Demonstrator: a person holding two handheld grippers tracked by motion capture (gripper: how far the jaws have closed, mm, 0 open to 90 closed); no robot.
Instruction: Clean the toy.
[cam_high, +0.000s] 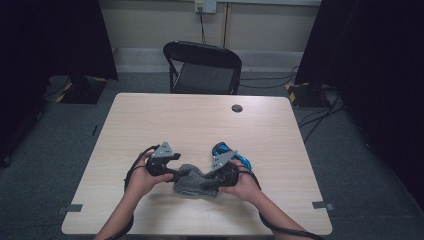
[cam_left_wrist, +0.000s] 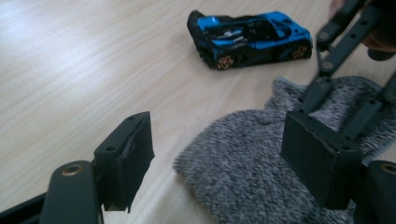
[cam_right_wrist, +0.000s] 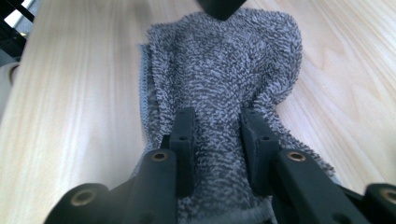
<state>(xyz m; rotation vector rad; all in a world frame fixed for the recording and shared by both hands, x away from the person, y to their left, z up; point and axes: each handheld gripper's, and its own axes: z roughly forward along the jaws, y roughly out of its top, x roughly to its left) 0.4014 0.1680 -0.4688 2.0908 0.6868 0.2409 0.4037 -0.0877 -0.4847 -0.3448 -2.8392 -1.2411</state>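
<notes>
A grey terry cloth (cam_high: 192, 184) lies crumpled near the table's front edge, between my two hands. In the left gripper view my left gripper (cam_left_wrist: 224, 156) stands open over the cloth's (cam_left_wrist: 252, 191) left end, one pad above bare wood and the other above the fabric. My right gripper (cam_right_wrist: 218, 144) has a raised fold of the cloth (cam_right_wrist: 224, 56) between its pads, which touch it on both sides. A blue and black toy car (cam_left_wrist: 250, 37) sits on the wood just beyond the cloth, also seen in the high view (cam_high: 234, 153) behind my right gripper (cam_high: 214, 180).
The wooden table (cam_high: 200, 120) stretches bare beyond the car, with a small black round disc (cam_high: 237, 108) near its far edge. A black folding chair (cam_high: 202, 67) stands behind the table. Cables trail from both grippers toward me.
</notes>
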